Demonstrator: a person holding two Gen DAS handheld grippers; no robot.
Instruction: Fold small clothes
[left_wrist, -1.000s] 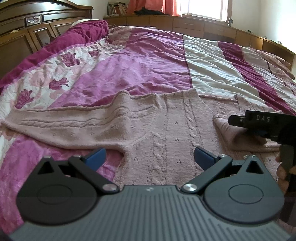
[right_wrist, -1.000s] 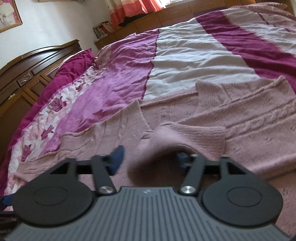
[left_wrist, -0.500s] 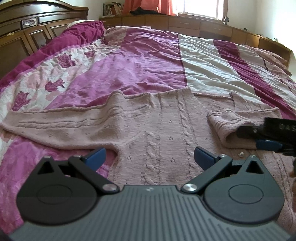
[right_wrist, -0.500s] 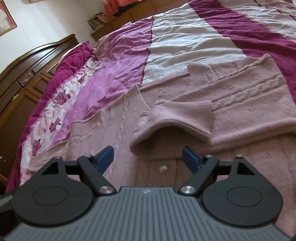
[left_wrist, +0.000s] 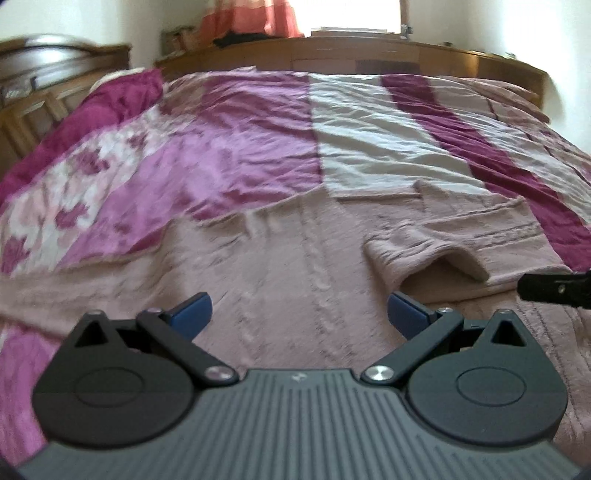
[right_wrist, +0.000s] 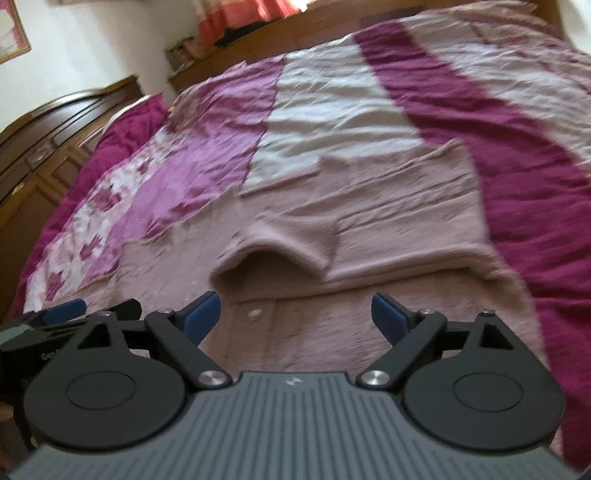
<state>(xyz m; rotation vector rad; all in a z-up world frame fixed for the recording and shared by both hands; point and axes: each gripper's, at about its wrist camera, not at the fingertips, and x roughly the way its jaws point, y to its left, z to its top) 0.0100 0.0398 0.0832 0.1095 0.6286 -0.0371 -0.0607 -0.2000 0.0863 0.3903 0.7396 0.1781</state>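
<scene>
Dusty-pink cable-knit cardigan (left_wrist: 295, 266) lies spread on the striped magenta quilt (left_wrist: 258, 140), one sleeve cuff (right_wrist: 284, 243) folded onto its body. Your right tongs (right_wrist: 295, 319), just opened, and left tongs (left_wrist: 299, 314) are released and empty. Smooth that sleeve flat, then fold the opposite one.

Patchwork bedspread (left_wrist: 258, 155) covers bed: floral panel at 9 o'clock, pink-purple panel centre, off-white panel at 1 o'clock, magenta stripe at 2 o'clock. Dark wooden headboard (left_wrist: 48, 85) at 10 o'clock, magenta pillow (left_wrist: 110, 99) just beside it. Low wooden cabinet run (left_wrist: 369, 55) along far wall at 12 o'clock. Orange-red curtain (left_wrist: 251, 22) above it; bright window (left_wrist: 354, 14) beside curtain. Framed picture (right_wrist: 11, 29) on wall at 11 o'clock, right wrist view.
</scene>
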